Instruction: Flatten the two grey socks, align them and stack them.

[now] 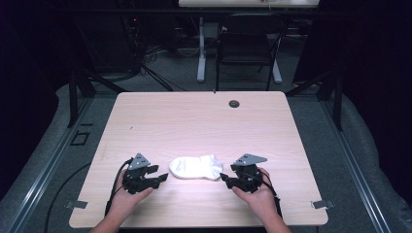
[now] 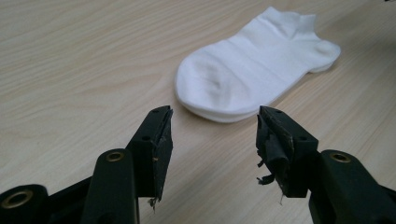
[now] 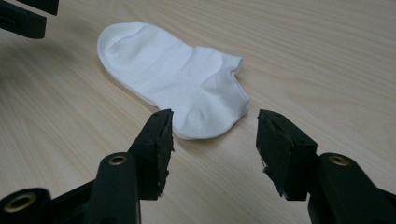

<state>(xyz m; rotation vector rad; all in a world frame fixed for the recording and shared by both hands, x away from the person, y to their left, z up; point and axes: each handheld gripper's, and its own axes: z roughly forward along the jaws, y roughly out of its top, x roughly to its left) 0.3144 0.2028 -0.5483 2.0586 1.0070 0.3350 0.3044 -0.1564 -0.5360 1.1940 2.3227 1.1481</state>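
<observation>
Table (image 1: 194, 121): pale wood-grain top, smooth with a faint satin sheen, fine streaks running along its length; a small dark round plastic-looking grommet (image 1: 234, 103) sits at about 12 o'clock near the far edge. Sock (image 1: 196, 167): white knitted cloth, soft and matt, finely ribbed at the cuff, slightly puckered at the heel. Left gripper (image 2: 214, 122): matt black plastic, brass-coloured metal rivets at the joints; the pads (image 2: 275, 140) look like dull black rubber or tape, frayed and ragged at the edges. Right gripper (image 3: 214, 122): same matt black body and brass-toned rivets, pad faces rough, lightly chipped. Each carries a grey, dull metal-looking plate on top. Floor beyond, at 12 o'clock: grey, matt, carpet-like.
</observation>
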